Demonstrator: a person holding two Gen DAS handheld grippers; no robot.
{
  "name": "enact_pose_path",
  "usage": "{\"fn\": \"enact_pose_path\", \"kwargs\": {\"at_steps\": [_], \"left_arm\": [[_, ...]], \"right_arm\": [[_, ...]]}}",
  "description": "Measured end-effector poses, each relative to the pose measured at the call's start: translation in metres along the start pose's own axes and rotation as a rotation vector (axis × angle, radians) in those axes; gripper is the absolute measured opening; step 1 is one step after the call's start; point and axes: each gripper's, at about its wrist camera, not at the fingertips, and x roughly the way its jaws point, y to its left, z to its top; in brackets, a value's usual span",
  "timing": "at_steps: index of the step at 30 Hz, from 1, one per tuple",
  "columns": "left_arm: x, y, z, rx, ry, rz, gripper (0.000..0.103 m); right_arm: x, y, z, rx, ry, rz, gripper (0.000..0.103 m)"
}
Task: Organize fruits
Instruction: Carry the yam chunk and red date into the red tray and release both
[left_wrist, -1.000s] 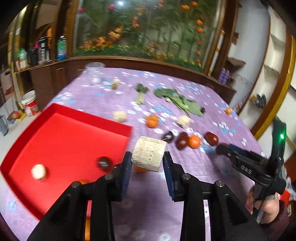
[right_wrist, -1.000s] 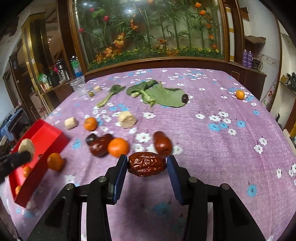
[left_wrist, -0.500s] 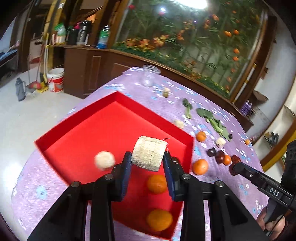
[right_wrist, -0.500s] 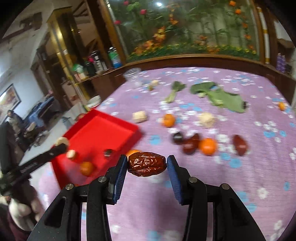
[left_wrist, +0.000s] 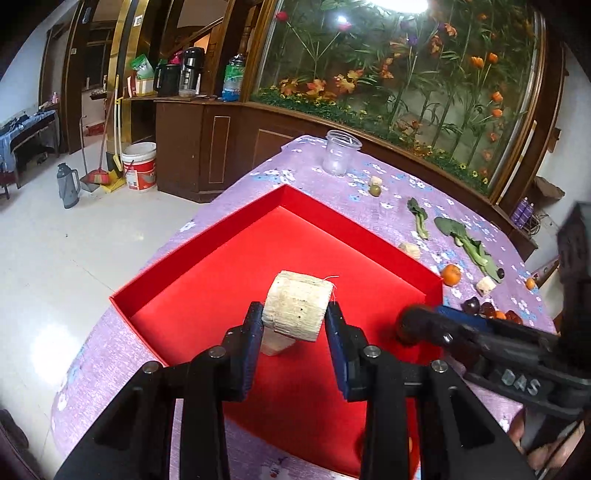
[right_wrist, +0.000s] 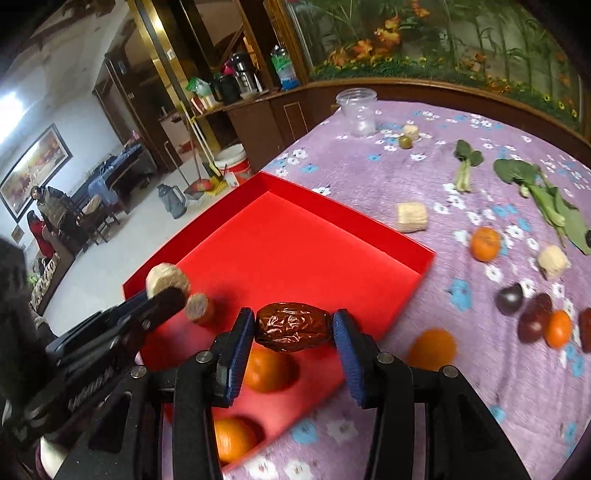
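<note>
Red tray (left_wrist: 207, 251): the landmark for all that follows; it lies on the purple flowered tabletop (right_wrist: 480, 387), at the edge nearest the room.
Left gripper (left_wrist: 295, 328): its blue fingers (left_wrist: 251, 350) pinch a pale corn-cob piece (left_wrist: 295, 310) by its curved sides, flat cut face toward the camera, held above the tray's middle. Judged, the sideways pinch lets it drop straight down on release.
Right gripper (right_wrist: 293, 332): its fingers (right_wrist: 236, 354) clamp a wrinkled brown date (right_wrist: 291, 326) end to end, over the tray's near part. Gripping the tips likely spares the soft skin.
Inside the tray: two oranges (right_wrist: 266, 365) below the date, plus a small pale round piece (right_wrist: 197, 306) under the left gripper.
Outside the tray, right of it: a third orange (right_wrist: 430, 349) just off its wall; farther out another corn piece (right_wrist: 412, 218), more oranges, dark fruits (right_wrist: 509, 297) and leafy greens (right_wrist: 554, 206).
Beyond the tray's far corner: a clear plastic cup (left_wrist: 338, 157).
Stage, judged: both loads hang over the tray and are not yet let go; much fruit is left to collect.
Risk, judged: round fruit may roll once dropped.
</note>
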Motion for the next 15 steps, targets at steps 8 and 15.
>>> {"fn": "enact_pose_path", "kwargs": {"at_steps": [8, 15], "left_arm": [[-0.001, 0.004, 0.001, 0.024, -0.011, 0.026, 0.033], [-0.004, 0.004, 0.003, 0.029, -0.025, 0.034, 0.046]], "right_arm": [[0.034, 0.006, 0.013, -0.007, 0.054, -0.013, 0.049], [0.047, 0.007, 0.017, -0.004, 0.074, -0.018, 0.050]]}}
